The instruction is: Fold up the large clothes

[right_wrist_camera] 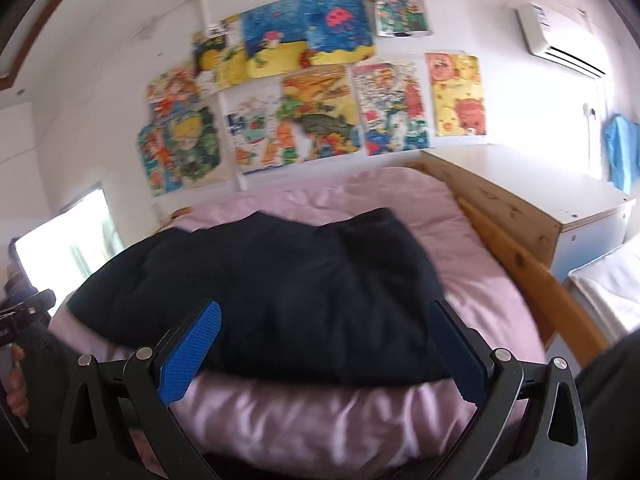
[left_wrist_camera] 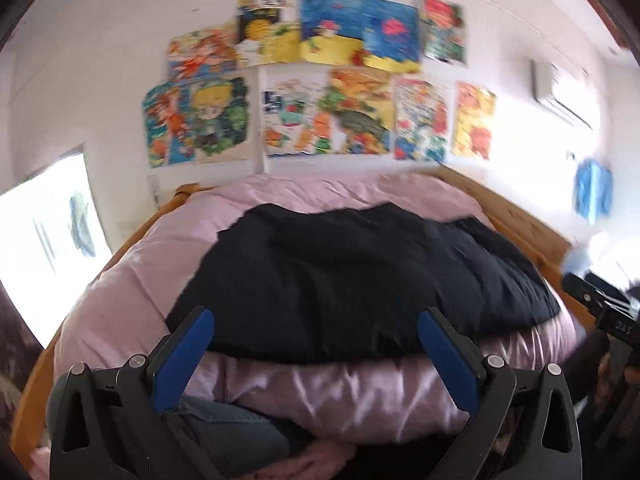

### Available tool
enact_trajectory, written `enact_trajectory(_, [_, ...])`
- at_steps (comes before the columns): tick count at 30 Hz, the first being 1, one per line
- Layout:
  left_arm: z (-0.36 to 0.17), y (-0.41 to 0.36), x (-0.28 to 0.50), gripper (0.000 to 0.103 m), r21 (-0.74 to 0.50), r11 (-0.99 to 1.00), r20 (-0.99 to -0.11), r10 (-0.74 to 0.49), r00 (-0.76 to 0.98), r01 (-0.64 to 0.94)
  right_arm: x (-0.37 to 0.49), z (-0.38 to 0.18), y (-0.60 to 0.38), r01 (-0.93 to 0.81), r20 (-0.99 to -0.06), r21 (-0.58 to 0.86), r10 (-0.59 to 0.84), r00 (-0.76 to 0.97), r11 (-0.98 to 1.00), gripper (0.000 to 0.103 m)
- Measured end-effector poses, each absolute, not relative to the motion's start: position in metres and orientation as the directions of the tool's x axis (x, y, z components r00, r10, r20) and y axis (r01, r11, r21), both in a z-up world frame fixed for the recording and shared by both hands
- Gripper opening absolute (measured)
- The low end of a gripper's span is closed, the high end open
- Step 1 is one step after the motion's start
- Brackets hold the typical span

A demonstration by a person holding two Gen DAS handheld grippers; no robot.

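The dark garment (left_wrist_camera: pixel 360 276) lies bunched on the pink duvet (left_wrist_camera: pixel 132 280), and both grippers, left (left_wrist_camera: pixel 316 344) and right (right_wrist_camera: pixel 326 344), hang above its near edge, jaws spread and empty, seemingly freeing it to settle.

The garment (left_wrist_camera: pixel 360 280) lies on the quilt (left_wrist_camera: pixel 160 264), which covers the bed (right_wrist_camera: pixel 516 256). Drawings (left_wrist_camera: pixel 320 80) hang on the wall behind the bed, at 12 o'clock. A cabinet (right_wrist_camera: pixel 520 196) stands against the bed's side at 2 o'clock, an air conditioner (right_wrist_camera: pixel 556 40) above it. A window (left_wrist_camera: pixel 48 232) sits at 9 o'clock. Both tools are before the garment, at 6 o'clock, apart from it
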State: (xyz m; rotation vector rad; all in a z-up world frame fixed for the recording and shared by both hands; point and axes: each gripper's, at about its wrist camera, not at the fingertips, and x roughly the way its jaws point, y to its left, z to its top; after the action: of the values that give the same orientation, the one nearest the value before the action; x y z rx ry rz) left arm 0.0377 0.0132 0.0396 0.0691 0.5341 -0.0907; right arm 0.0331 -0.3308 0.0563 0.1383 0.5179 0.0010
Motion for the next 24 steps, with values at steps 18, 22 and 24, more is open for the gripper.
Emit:
enact_trajectory(18, [0.032,0.022,-0.014,0.103,-0.025,0.999,-0.492,-0.042,0.87,0.034,-0.039,0.092,-0.271,-0.114,-0.387,0.019,0.113,0.915,0.993,0.101])
enact_trajectory(22, [0.026,0.027,-0.016,0.103,-0.022,1.0,-0.492,-0.021,0.87,0.012,-0.04,0.081,-0.264,-0.133,-0.414,0.018,0.128,0.901,0.991,0.101])
enact_trajectory(24, [0.023,0.028,-0.016,0.103,-0.023,1.0,-0.493,-0.016,0.87,0.006,-0.039,0.077,-0.262,-0.142,-0.428,0.021,0.137,0.893,0.99,0.101])
